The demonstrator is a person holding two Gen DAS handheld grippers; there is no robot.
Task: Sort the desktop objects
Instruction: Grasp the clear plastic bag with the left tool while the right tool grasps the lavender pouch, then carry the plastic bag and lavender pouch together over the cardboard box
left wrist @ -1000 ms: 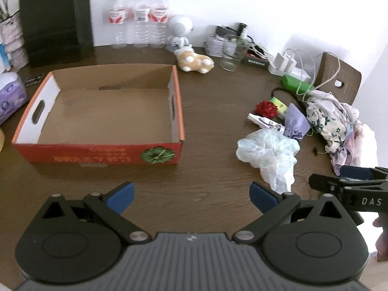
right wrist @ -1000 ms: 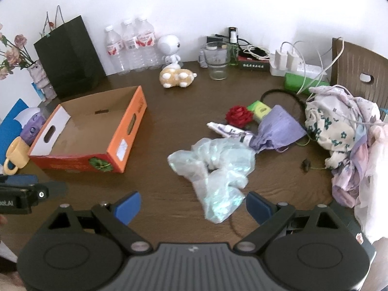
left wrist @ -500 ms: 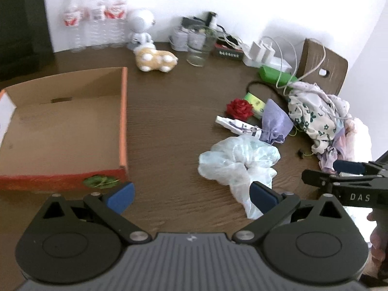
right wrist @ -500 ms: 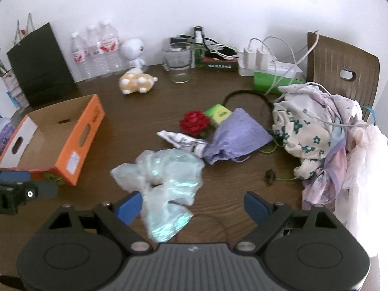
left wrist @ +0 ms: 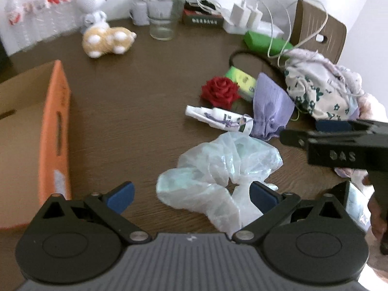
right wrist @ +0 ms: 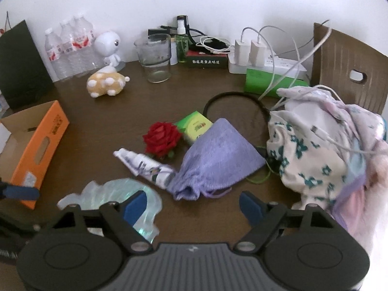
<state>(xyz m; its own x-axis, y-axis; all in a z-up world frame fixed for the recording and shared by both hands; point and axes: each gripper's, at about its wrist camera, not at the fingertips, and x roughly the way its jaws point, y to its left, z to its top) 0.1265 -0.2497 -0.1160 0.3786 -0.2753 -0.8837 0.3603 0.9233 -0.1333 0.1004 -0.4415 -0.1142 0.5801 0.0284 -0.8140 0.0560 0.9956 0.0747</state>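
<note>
Left gripper [left wrist: 191,195] gapes over the crumpled plastic bag [left wrist: 225,167]; right gripper [right wrist: 192,206] closing on nothing, its finger hiding the bag's edge.

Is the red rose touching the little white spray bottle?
Cannot tell. In the right wrist view the red rose sits right behind the white spray bottle with no clear gap, but blur hides any contact.

The table [right wrist: 121,111] looks like dark wood with a matt grain. The plastic bag [left wrist: 225,169] is thin, crinkled and glossy. The purple pouch [right wrist: 218,160] is ribbed cloth. The box [right wrist: 36,143] is matt cardboard, the cup [right wrist: 154,58] is clear glass, and the plush toy [right wrist: 104,84] looks fuzzy.
</note>
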